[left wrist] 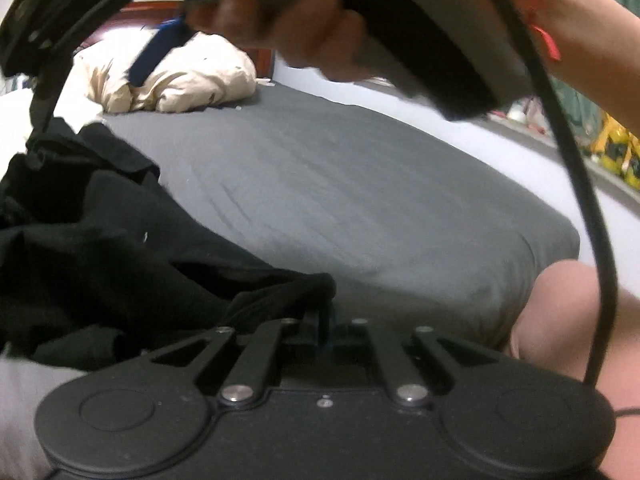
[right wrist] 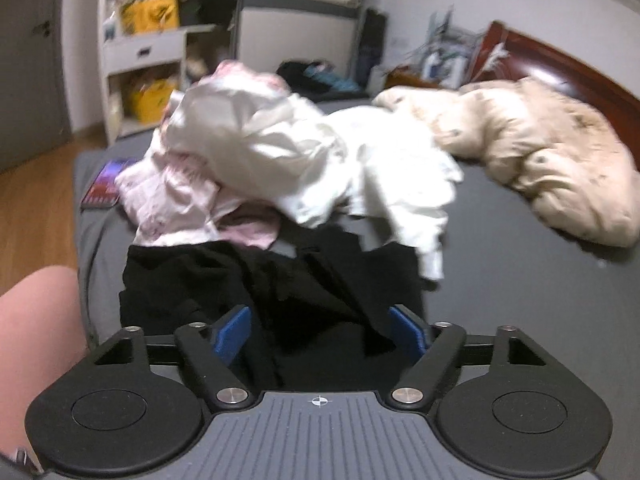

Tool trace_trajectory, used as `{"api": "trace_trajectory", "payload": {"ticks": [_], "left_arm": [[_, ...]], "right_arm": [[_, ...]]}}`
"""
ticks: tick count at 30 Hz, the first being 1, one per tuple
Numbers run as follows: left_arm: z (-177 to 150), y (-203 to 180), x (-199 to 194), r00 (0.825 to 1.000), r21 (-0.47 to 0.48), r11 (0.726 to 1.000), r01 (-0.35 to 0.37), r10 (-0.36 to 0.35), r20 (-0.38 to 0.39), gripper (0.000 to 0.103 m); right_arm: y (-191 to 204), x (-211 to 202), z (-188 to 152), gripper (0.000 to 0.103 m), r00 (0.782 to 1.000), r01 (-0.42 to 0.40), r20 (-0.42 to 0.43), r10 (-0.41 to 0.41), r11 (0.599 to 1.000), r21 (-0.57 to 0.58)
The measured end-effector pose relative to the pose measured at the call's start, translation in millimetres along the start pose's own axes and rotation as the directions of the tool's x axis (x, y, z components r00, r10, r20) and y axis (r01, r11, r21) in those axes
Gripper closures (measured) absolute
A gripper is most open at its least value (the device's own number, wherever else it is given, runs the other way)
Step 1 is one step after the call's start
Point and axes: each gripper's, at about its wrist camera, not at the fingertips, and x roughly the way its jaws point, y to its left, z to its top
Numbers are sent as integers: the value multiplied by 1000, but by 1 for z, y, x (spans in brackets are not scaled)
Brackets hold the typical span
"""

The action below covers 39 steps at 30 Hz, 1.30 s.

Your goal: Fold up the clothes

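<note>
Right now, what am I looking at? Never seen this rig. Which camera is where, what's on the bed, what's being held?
No robot arm here: a person carries a hand-held gripper in each hand, each with a fisheye camera looking along its fingers.

Left wrist view: the left hand-held gripper is shut on an edge of the black garment, which lies on the grey bed sheet. The person's right hand crosses overhead.

Right wrist view: the right hand-held gripper is open, its blue pads either side of black cloth, not pressing on it. Behind lies a pile of white and pink clothes, then a cream duvet by the headboard.

Nothing is folded yet.
</note>
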Motion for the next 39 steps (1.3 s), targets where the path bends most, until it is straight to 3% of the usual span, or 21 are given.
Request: {"api": "trace_trajectory", "payload": {"ticks": [4,9,11,18,22,24,26,32,36,39], "left_arm": [[0,2,-4,1000,-15,1000,4,-4,13,98],[1,7,-7,1000,-57,998,22,-21,22,98],[2,10,-6,999,-92,995,35,-33,23,98],[2,9,-7,999,-84,996,29,-27,22,98],[1,8,-5,1000,-81,996,26,-25,19,98],[2,7,-4,1000,-82,996,26,-25,18,98],[2,6,-4,1000,-81,996,26,-25,17,98],[2,7,-5,999,-74,997,28,-26,25,98],[2,6,-7,999,-59,998,25,-23,33,98],[2,6,-10,999,-54,998,25,-23,39,98]], "right_arm": [[19,32,15,43,999,-17,-39,12,991,-131],[30,67,30,46,996,-31,-85,9,964,-265],[30,78,35,55,994,-40,-108,10,960,-277],[43,104,42,56,988,-69,-152,14,930,-361],[45,123,41,74,974,-72,-227,-16,925,-374],[42,126,41,79,970,-88,-244,-1,931,-355],[38,126,41,95,969,-92,-245,8,938,-335],[10,99,47,98,988,-49,-151,21,982,-184],[-34,59,48,98,999,-27,-35,28,999,37],[-74,19,38,99,998,6,62,-19,979,205]]}}
